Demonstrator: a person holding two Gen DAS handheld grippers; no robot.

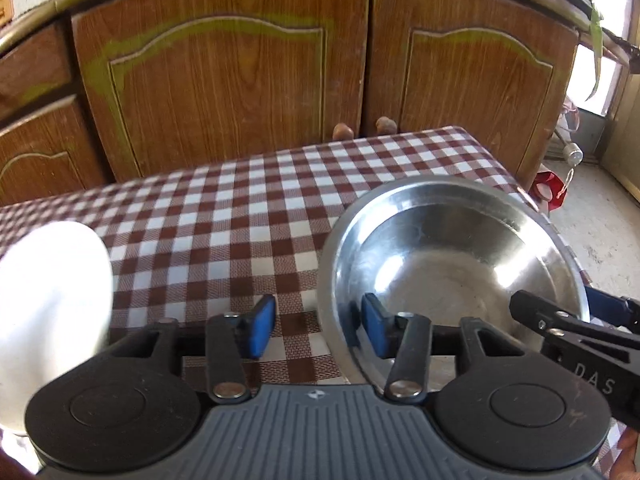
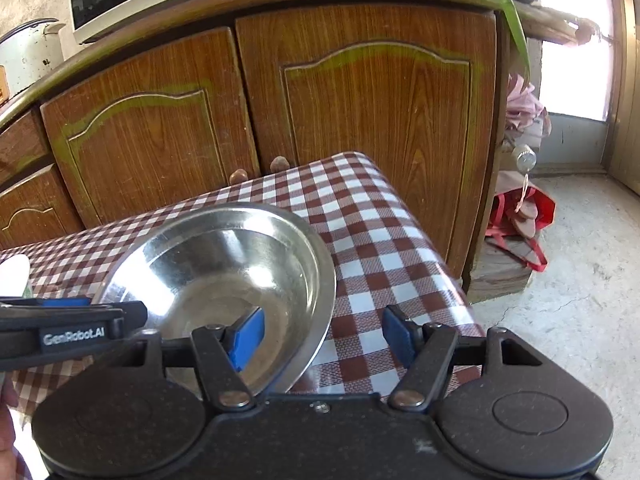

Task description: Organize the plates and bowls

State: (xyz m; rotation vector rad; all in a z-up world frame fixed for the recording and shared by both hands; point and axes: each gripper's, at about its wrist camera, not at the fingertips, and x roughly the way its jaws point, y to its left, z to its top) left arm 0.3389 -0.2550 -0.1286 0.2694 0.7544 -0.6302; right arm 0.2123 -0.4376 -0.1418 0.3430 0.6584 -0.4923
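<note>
Left gripper, black with blue pads, spread either side of the near left rim of the round, shiny steel bowl: one pad inside the bowl, the other outside over the cloth, neither seen pressing the metal. Right gripper, same build, likewise spread across the bowl's near right rim, left pad inside the basin, right pad outside above the cloth; jaws apart, nothing pinched. Bowl upright and empty on the brown-and-white checked tablecloth, close to the table's right-hand edge and just ahead of both tools. Left of the bowl, well apart from it: round white plate, blurred and overexposed, partly behind the left tool's body. Beyond the bowl, behind the table: brown wood-grain cabinet with arched panel doors and two round knobs showing above the cloth's far edge. Right of the bowl, down on the pale concrete floor: red bag beside the cabinet's end.
</note>
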